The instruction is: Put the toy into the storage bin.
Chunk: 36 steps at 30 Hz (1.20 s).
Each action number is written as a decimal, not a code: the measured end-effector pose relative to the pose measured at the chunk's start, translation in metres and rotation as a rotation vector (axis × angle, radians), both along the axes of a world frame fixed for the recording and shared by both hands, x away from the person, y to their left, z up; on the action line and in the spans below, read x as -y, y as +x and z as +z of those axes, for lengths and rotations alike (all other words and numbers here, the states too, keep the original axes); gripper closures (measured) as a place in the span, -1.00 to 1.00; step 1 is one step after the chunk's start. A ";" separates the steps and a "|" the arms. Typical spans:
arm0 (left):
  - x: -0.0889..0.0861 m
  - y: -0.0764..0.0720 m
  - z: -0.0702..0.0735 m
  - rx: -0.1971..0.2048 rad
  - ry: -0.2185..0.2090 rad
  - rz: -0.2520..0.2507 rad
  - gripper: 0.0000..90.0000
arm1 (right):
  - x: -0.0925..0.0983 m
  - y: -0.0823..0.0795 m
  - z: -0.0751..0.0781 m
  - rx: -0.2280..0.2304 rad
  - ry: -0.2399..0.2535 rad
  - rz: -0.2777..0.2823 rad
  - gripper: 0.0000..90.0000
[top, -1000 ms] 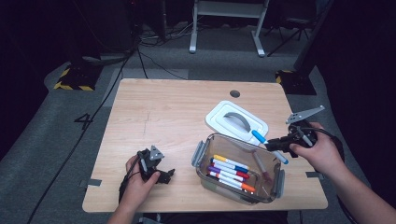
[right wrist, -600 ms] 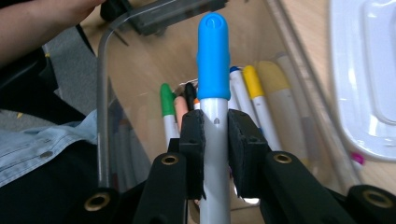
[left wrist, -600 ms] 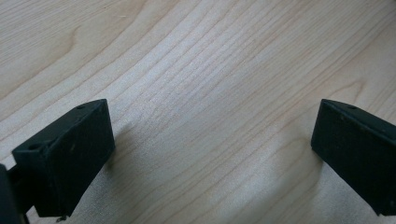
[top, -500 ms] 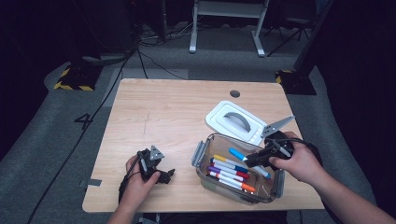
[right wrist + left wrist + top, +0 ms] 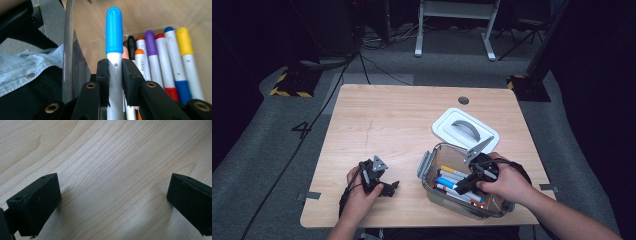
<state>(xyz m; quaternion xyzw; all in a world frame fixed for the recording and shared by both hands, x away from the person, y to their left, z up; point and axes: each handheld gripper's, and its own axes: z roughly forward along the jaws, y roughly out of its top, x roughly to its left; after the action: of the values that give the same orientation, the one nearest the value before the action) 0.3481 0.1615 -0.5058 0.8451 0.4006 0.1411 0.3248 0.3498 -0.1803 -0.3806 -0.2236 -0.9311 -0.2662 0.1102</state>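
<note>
A clear plastic container (image 5: 428,176) stands at the front right of the table and holds several coloured markers (image 5: 451,174). My right gripper (image 5: 463,185) is down inside it, shut on a white marker with a light blue cap (image 5: 114,35). In the right gripper view that marker stands between the pads (image 5: 103,75), close to the container's clear wall (image 5: 68,50), with the other markers (image 5: 172,62) lying beside it. My left gripper (image 5: 390,188) rests at the front left of the table, open, with bare wood between its jaws in the left gripper view (image 5: 113,200).
The container's white lid (image 5: 464,129) with a grey handle lies flat just behind the container. A round cable hole (image 5: 463,100) sits near the table's far edge. A denim sleeve (image 5: 27,70) shows beyond the container wall. Grey floor surrounds the table.
My right gripper has carried the blue-capped marker from beside the lid leftward and down into the container. The left gripper has stayed where it was.
</note>
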 end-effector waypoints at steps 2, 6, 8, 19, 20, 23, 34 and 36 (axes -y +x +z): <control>0.000 0.000 0.000 0.000 0.000 0.000 -1.00 | -0.006 -0.002 -0.005 -0.014 -0.015 0.010 0.71; 0.000 0.000 0.000 0.000 0.000 0.000 -1.00 | -0.015 -0.003 -0.016 -0.024 -0.042 0.036 0.71; 0.000 0.000 0.000 0.000 0.000 0.000 -1.00 | -0.018 -0.004 -0.022 -0.039 -0.054 0.043 0.71; 0.000 0.000 0.000 -0.001 0.001 -0.001 -1.00 | -0.024 -0.001 -0.039 -0.089 -0.092 0.048 0.71; 0.000 0.000 0.000 -0.001 0.001 -0.001 -1.00 | -0.024 -0.001 -0.039 -0.089 -0.092 0.048 0.71; 0.000 0.000 0.000 -0.001 0.000 -0.001 -1.00 | -0.024 0.001 -0.043 -0.105 -0.100 0.054 0.71; 0.000 0.000 0.000 -0.001 0.000 -0.001 -1.00 | -0.015 0.009 -0.024 0.107 0.012 0.007 0.10; 0.000 0.000 0.000 -0.001 -0.001 -0.002 -1.00 | -0.008 0.011 -0.008 0.167 0.048 -0.021 0.09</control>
<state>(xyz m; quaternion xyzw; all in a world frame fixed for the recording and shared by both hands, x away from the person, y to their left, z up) 0.3484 0.1613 -0.5059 0.8453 0.3999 0.1402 0.3253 0.3605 -0.1721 -0.3891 -0.2077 -0.9281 -0.3072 0.0347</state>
